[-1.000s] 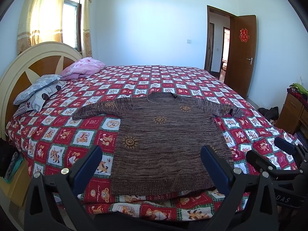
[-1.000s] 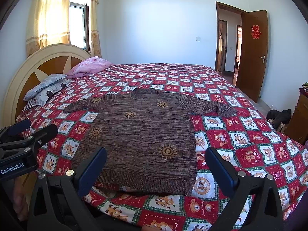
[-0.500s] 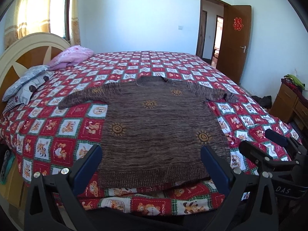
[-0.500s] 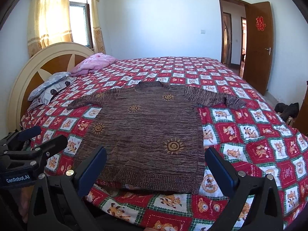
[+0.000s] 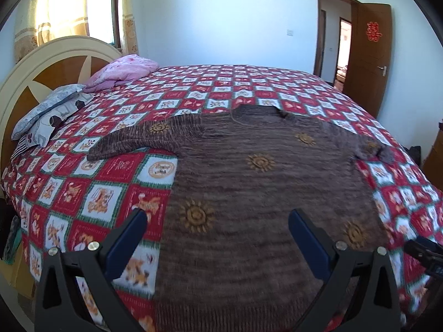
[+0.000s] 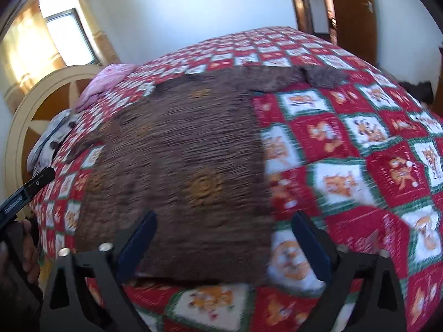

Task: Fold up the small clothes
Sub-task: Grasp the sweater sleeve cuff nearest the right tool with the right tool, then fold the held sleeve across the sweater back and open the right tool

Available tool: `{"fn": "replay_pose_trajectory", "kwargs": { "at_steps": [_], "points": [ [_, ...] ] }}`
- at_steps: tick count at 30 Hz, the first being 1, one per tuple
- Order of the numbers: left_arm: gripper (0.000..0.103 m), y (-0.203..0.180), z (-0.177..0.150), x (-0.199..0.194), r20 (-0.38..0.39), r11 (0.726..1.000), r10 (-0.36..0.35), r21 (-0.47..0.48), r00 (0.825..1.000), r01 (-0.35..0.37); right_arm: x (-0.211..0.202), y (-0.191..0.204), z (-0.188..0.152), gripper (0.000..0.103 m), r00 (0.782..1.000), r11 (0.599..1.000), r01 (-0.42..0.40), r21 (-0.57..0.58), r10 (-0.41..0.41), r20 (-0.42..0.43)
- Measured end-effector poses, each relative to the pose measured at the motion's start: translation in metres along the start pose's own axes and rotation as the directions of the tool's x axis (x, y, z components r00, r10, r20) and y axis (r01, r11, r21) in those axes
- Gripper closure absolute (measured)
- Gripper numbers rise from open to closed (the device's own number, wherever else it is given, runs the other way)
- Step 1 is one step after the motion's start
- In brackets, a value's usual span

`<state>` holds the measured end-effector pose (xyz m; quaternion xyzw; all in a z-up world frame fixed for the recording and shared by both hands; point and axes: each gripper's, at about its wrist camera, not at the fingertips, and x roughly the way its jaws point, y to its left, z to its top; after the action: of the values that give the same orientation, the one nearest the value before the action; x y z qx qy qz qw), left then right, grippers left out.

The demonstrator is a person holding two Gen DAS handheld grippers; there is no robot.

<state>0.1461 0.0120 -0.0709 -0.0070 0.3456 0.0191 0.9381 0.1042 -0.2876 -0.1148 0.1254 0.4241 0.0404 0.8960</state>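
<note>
- Both hand-held grippers are gaping wide and holding nothing: left hand-held gripper [image 5: 217, 233] over the sweater's [image 5: 265, 193] lower body, right hand-held gripper [image 6: 224, 235] above its hem corner.
- Sweater is lying flat on the bed [image 5: 124, 193], its near hem blurring out.
- Right view is smearing heavily, hiding the knit detail.

sweater [image 6: 180, 171] hem: motion-blurred, rt view | hem btm cut off, lt view | quilt [image 6: 346, 182] print smeared

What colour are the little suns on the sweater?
Golden yellow, on the brown sweater. The suns show best in the left wrist view.
</note>
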Motion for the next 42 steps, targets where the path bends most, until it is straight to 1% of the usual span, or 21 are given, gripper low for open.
{"fn": "replay_pose_trajectory", "kwargs": {
  "at_steps": [1, 2, 3, 4, 6, 8, 11, 14, 19, 22, 26, 27, 28, 29, 30, 32, 34, 36, 38, 40, 42],
  "points": [
    [0.0, 0.0, 0.005, 0.009, 0.004, 1.0, 0.007, -0.005, 1.0, -0.007, 0.003, -0.013, 0.008, 0.018, 1.0, 0.999, -0.011, 0.038, 0.011, -0.018],
    [0.0, 0.0, 0.012, 0.023, 0.002, 1.0, 0.029, -0.006, 1.0, -0.029, 0.007, -0.029, 0.018, 0.022, 0.999, 0.995, -0.016, 0.097, 0.02, -0.037],
    [0.0, 0.0, 0.016, 0.032, -0.004, 0.999, 0.037, -0.008, 0.999, -0.037, 0.01, -0.043, 0.028, 0.028, 0.999, 0.989, -0.012, 0.145, 0.019, -0.044],
    [0.0, -0.001, 0.02, 0.041, -0.005, 0.999, 0.038, -0.009, 0.999, -0.038, 0.012, -0.054, 0.037, 0.032, 0.999, 0.985, -0.009, 0.172, 0.016, -0.043],
    [0.0, -0.005, 0.032, 0.062, 0.006, 0.997, 0.071, 0.004, 0.997, -0.071, 0.017, -0.072, 0.056, 0.042, 0.999, 0.979, 0.024, 0.202, -0.017, -0.037],
    [0.0, -0.007, 0.04, 0.079, 0.016, 0.995, 0.095, 0.011, 0.995, -0.095, 0.025, -0.095, 0.08, 0.044, 1.0, 0.967, 0.03, 0.255, -0.029, -0.009],
    [0.0, -0.009, 0.052, 0.103, 0.044, 0.987, 0.157, 0.024, 0.987, -0.158, 0.041, -0.12, 0.111, 0.055, 0.999, 0.942, 0.039, 0.332, -0.046, 0.014],
    [0.0, -0.011, 0.062, 0.124, 0.066, 0.977, 0.204, 0.04, 0.977, -0.207, 0.064, -0.138, 0.144, 0.056, 0.997, 0.921, 0.055, 0.387, -0.074, 0.034],
    [0.0, -0.007, 0.073, 0.149, 0.073, 0.966, 0.249, 0.06, 0.966, -0.253, 0.102, -0.163, 0.181, 0.056, 0.992, 0.885, 0.073, 0.461, -0.112, 0.059],
    [0.0, -0.001, 0.076, 0.164, 0.055, 0.96, 0.274, 0.049, 0.96, -0.276, 0.117, -0.173, 0.192, 0.056, 0.991, 0.872, 0.082, 0.483, -0.123, 0.053],
    [0.0, 0.009, 0.073, 0.185, 0.011, 0.96, 0.28, 0.015, 0.96, -0.28, 0.136, -0.179, 0.2, 0.056, 0.988, 0.874, 0.119, 0.471, -0.15, 0.03],
    [0.0, 0.01, 0.072, 0.189, 0.0, 0.96, 0.279, 0.014, 0.96, -0.279, 0.137, -0.179, 0.201, 0.058, 0.987, 0.879, 0.125, 0.459, -0.158, 0.033],
    [0.0, 0.01, 0.07, 0.195, -0.014, 0.961, 0.277, 0.011, 0.961, -0.277, 0.139, -0.177, 0.203, 0.063, 0.985, 0.888, 0.135, 0.44, -0.167, 0.035],
    [0.0, 0.012, 0.068, 0.2, -0.034, 0.962, 0.272, 0.004, 0.962, -0.272, 0.14, -0.174, 0.204, 0.081, 0.984, 0.897, 0.146, 0.418, -0.176, 0.033],
    [0.0, 0.014, 0.067, 0.204, -0.059, 0.964, 0.264, -0.005, 0.963, -0.264, 0.142, -0.172, 0.207, 0.092, 0.985, 0.904, 0.148, 0.401, -0.173, 0.026],
    [0.0, 0.018, 0.067, 0.205, -0.073, 0.969, 0.245, -0.029, 0.967, -0.247, 0.145, -0.172, 0.209, 0.095, 0.986, 0.909, 0.148, 0.39, -0.168, 0.018],
    [0.0, 0.021, 0.065, 0.206, -0.085, 0.971, 0.232, -0.048, 0.969, -0.236, 0.143, -0.174, 0.213, 0.096, 0.983, 0.91, 0.156, 0.385, -0.181, 0.029],
    [0.0, 0.022, 0.063, 0.208, -0.098, 0.968, 0.24, -0.052, 0.966, -0.246, 0.134, -0.178, 0.22, 0.097, 0.971, 0.903, 0.188, 0.386, -0.23, 0.063],
    [0.0, 0.022, 0.063, 0.208, -0.093, 0.97, 0.23, -0.053, 0.969, -0.236, 0.121, -0.182, 0.228, 0.097, 0.958, 0.894, 0.211, 0.394, -0.269, 0.098],
    [0.0, 0.024, 0.062, 0.208, -0.093, 0.97, 0.228, -0.06, 0.969, -0.234, 0.11, -0.184, 0.238, 0.097, 0.953, 0.891, 0.213, 0.401, -0.28, 0.118],
    [0.0, 0.026, 0.061, 0.209, -0.098, 0.972, 0.217, -0.075, 0.971, -0.225, 0.099, -0.178, 0.251, 0.097, 0.946, 0.898, 0.218, 0.383, -0.29, 0.142]
  ]
}}
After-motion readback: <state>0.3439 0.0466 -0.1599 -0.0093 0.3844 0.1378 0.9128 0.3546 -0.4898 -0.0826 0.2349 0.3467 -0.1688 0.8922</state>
